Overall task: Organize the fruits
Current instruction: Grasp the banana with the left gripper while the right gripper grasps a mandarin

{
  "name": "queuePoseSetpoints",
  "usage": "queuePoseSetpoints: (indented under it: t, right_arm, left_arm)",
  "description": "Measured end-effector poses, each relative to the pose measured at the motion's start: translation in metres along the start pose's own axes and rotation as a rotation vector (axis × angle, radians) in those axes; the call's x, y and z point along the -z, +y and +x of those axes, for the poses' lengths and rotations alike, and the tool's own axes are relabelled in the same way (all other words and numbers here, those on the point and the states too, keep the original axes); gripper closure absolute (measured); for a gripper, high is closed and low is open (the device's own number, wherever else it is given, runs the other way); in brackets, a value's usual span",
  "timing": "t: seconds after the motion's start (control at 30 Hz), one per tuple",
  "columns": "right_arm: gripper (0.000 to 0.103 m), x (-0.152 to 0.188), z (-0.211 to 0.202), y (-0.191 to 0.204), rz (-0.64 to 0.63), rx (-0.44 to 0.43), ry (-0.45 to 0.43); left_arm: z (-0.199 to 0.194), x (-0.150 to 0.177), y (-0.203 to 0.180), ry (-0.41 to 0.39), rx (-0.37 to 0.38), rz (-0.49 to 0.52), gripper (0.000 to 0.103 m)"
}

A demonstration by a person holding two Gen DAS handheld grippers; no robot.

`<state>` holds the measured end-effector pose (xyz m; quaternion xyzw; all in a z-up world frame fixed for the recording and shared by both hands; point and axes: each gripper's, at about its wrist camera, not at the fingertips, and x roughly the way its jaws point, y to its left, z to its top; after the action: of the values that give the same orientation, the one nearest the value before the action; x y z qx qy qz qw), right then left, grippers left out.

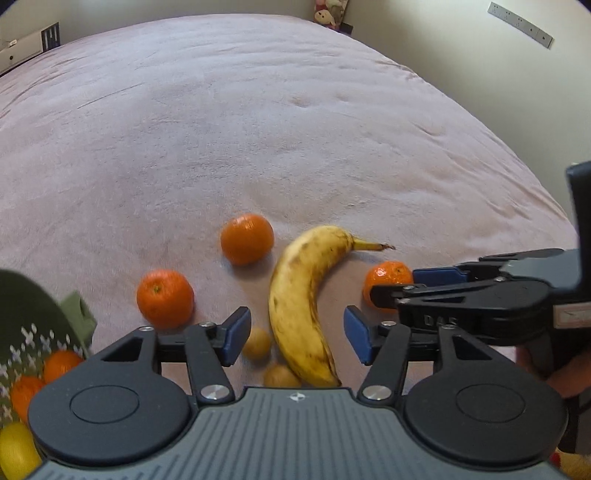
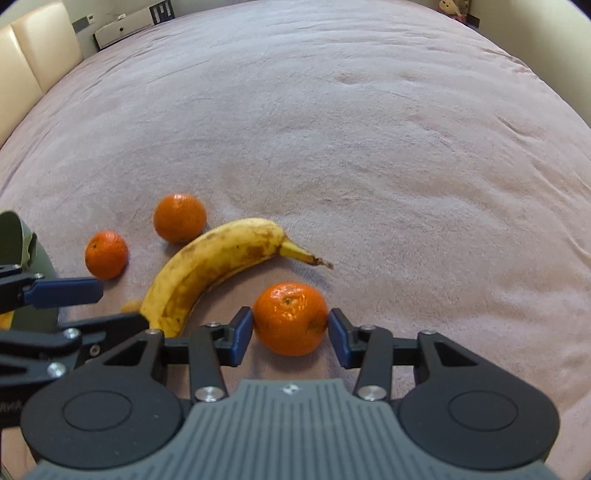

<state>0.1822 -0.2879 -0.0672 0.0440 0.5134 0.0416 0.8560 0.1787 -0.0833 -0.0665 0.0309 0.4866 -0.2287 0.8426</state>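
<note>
A spotted yellow banana (image 1: 299,295) lies on the pink bedspread (image 1: 258,129). My left gripper (image 1: 297,332) is open with its blue pads on either side of the banana's lower half, not touching it. Two mandarins (image 1: 246,239) (image 1: 165,298) rest to its left, and two small yellowish fruits (image 1: 256,343) (image 1: 280,374) lie by the left pad. My right gripper (image 2: 290,328) is shut on a third mandarin (image 2: 290,314), with both pads pressing its sides. From the left wrist view, that gripper (image 1: 399,286) and its mandarin (image 1: 384,275) appear just right of the banana.
A dark green patterned bag (image 1: 22,332) at the near left holds several oranges and a lemon (image 1: 14,450). The bedspread stretches far ahead. A cream headboard (image 2: 33,55) lies at the far left, and a plush toy (image 1: 328,14) sits in the far corner.
</note>
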Motion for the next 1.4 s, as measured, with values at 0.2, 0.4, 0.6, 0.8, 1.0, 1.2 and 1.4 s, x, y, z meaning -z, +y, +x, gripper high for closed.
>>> queuePoseSetpoints:
  t: [0.2,0.4,0.6,0.8,1.0,1.2,1.4]
  right_arm:
    - [0.060,-0.003,0.003,-0.003,0.002,-0.011,0.012]
    - [0.059,-0.004,0.008,-0.005,-0.001,-0.019,0.021]
    - [0.059,-0.005,0.009,-0.011,0.053,-0.042,0.033]
    - [0.059,-0.008,0.005,-0.028,0.160,-0.085,0.046]
    - [0.058,-0.007,0.011,-0.027,0.169,-0.103,0.064]
    - [0.059,-0.007,0.008,-0.028,0.191,-0.105,0.059]
    - [0.060,-0.007,0.004,-0.027,0.199,-0.094,0.053]
  left_arm:
    - [0.027,-0.014,-0.004,0.042,-0.023,0.057,0.036]
    - [0.048,-0.025,0.007,0.084,-0.007,0.035,0.039]
    - [0.063,-0.028,0.012,0.121,0.058,0.006,0.040]
    - [0.072,-0.024,-0.002,0.125,0.037,0.092,0.040]
    - [0.075,-0.028,-0.006,0.118,0.020,0.083,0.055]
    - [0.070,-0.026,-0.009,0.105,-0.003,0.069,0.058]
    - [0.063,-0.023,-0.008,0.099,-0.024,0.035,0.058]
